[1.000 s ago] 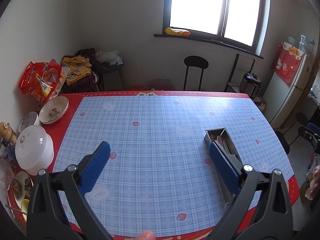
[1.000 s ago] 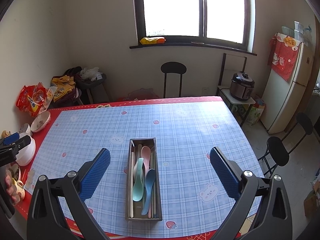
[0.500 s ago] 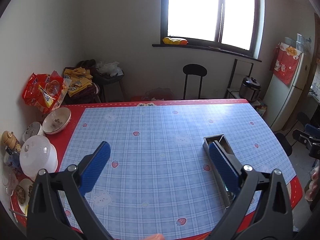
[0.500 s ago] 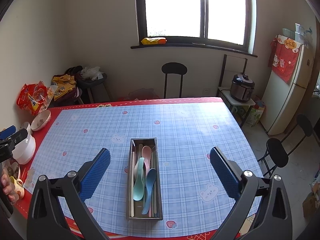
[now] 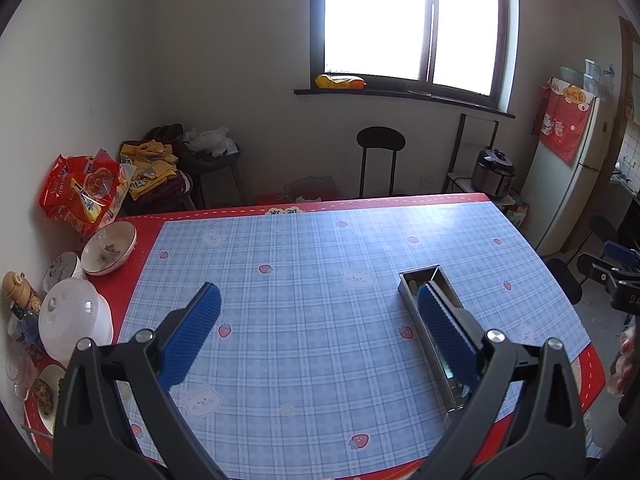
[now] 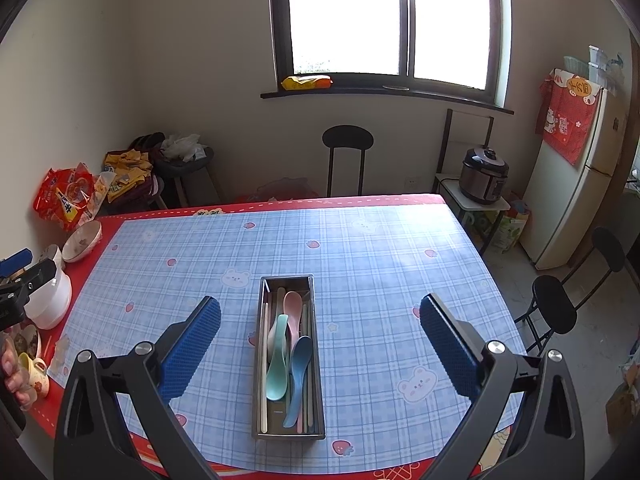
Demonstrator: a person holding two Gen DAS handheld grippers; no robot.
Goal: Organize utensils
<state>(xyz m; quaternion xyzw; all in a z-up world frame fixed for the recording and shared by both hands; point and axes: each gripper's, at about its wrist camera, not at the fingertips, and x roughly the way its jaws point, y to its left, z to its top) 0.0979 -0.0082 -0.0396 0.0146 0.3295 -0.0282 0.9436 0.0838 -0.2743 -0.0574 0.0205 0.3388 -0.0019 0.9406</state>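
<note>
At far left, against the wall, lay a red snack bag (image 6: 66, 198) with yellow-and-white printing too blurred to read. Just in front of it stood a patterned bowl (image 6: 82, 241) holding dark scraps, then a white lidded container (image 5: 74, 322), contents hidden. A small brown jar (image 5: 18, 286) and plates of food leftovers (image 5: 42, 390) crowded the table's left edge.

The left gripper (image 5: 320, 330) hovered above the near table edge, blue pads spread wide, nothing between them. A hand (image 6: 12, 376) grasped its body, seen at the left margin of the right wrist view.

The table (image 6: 380, 248) wore a blue plaid cloth with strawberries and bear faces inside a red border; characters printed at the far border (image 5: 282, 213) were cut off and not legible.

The utensil tray (image 6: 290, 354), a narrow metal box, sat on the cloth towards the near edge, right of centre. Inside lay a pink spoon (image 6: 294, 312), a mint spoon (image 6: 279, 360), a blue spoon (image 6: 298, 376), and pale chopsticks (image 6: 264, 364) along the left wall.

The right gripper (image 6: 320, 334) hung over the tray, pads well apart on either side of it, touching nothing.

Farther right: a dark rice cooker (image 6: 484, 176) on a low stand, and a white fridge (image 6: 576, 184) draped with a red cloth (image 6: 568, 114) showing lucky cats and gold writing, unreadable at this size.
</note>
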